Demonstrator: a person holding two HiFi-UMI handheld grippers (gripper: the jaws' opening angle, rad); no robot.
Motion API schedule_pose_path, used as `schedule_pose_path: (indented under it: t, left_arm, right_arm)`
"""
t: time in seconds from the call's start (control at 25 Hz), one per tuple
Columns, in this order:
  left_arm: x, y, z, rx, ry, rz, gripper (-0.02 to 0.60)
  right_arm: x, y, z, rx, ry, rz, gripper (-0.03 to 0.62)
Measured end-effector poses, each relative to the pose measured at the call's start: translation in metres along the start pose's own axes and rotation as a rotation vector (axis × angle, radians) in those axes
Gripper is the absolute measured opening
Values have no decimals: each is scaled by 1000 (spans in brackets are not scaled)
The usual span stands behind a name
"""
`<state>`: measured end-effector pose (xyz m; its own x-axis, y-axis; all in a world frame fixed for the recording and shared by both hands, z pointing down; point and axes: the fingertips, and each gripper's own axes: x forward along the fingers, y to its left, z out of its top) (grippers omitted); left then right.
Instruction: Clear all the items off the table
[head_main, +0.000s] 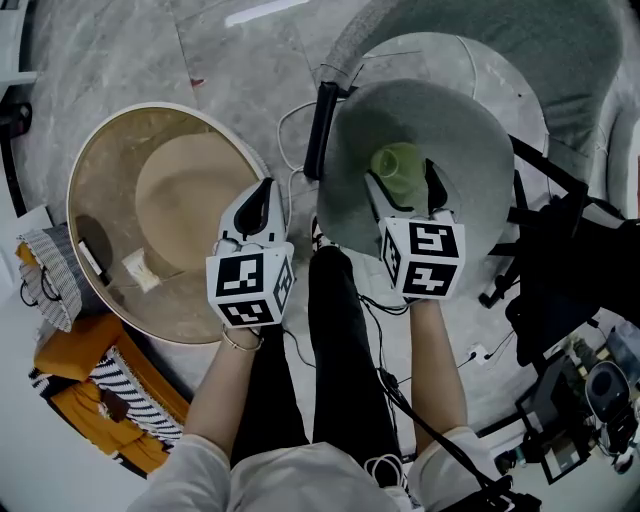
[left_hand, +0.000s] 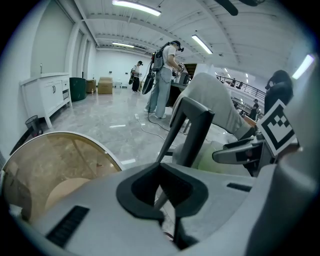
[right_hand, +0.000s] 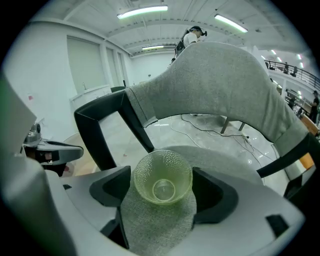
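The grey chair (head_main: 470, 150) sits beside the round glass table (head_main: 75, 170), and probably serves as the drop-off spot. The right gripper (head_main: 404, 188) hangs over its seat, jaws clamped on a green glass cup (right_hand: 163, 176) that is already off the table and held on its side, mouth toward the camera. The left gripper (head_main: 258, 200) is by the table's edge, jaws together on nothing. A pale scrap (head_main: 140, 270) and a dark object (head_main: 92, 255) on the glass are too small to identify.
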<state>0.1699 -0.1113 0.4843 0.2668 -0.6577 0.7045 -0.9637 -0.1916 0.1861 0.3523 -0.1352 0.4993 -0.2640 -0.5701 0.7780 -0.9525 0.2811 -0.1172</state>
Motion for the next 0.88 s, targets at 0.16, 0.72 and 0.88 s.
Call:
schedule_pose_path:
  t: [0.16, 0.72, 0.88]
  left_arm:
    - [-6, 4, -2, -1, -1, 3, 8]
    - [-59, 47, -8, -84, -42, 53, 8]
    - [-87, 74, -15, -111, -51, 74, 8]
  right_arm:
    - [-5, 0, 1, 6, -10, -7, 371]
    - [-56, 43, 14, -9, -45, -48, 370]
    - [-52, 113, 17, -53, -25, 48, 370]
